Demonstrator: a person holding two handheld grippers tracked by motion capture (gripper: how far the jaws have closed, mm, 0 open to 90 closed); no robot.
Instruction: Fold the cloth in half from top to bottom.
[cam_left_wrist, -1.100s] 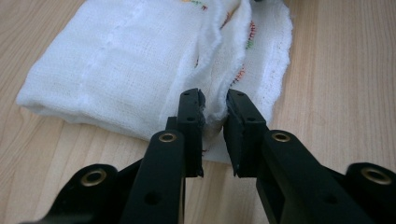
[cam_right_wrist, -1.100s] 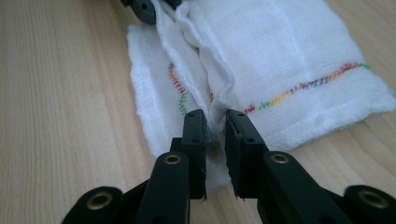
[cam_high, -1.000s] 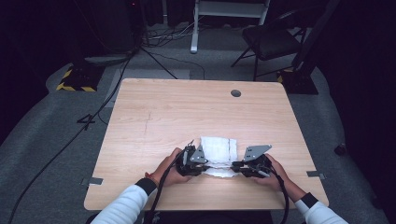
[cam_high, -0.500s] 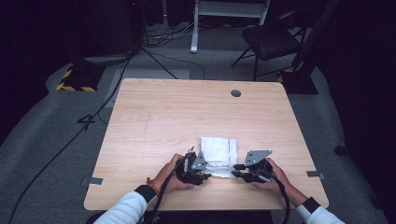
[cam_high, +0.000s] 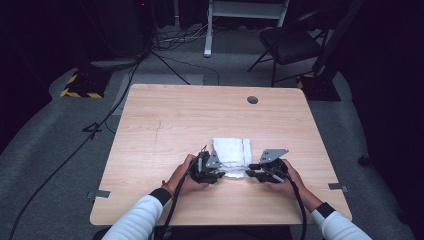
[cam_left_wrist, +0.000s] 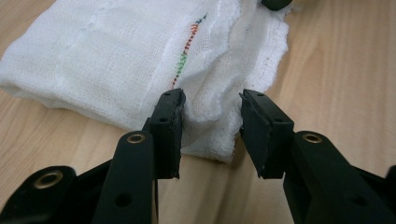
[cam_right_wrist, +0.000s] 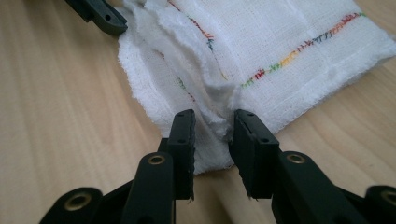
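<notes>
A folded white gauze cloth (cam_high: 230, 150) with coloured stitching lies on the wooden table (cam_high: 175, 120), near its front edge. My left gripper (cam_high: 222, 174) comes at the cloth's near edge from the left and my right gripper (cam_high: 248, 172) from the right. In the left gripper view the cloth (cam_left_wrist: 116, 56) is bunched up between the jaws of the left gripper (cam_left_wrist: 212, 95), which press on its frayed corner. In the right gripper view the right gripper (cam_right_wrist: 213, 114) pinches a raised fold of the cloth (cam_right_wrist: 289, 37), its jaws closer together.
A round cable hole (cam_high: 252, 100) sits near the table's far edge. Beyond the table stand a dark chair (cam_high: 292, 42) and a white stand (cam_high: 245, 15), with cables on the grey floor. The other gripper's jaw tip (cam_right_wrist: 100, 14) reaches the cloth's far corner.
Both hands have drawn slightly toward the table's front edge, and the grippers have closed in on the cloth's near edge.
</notes>
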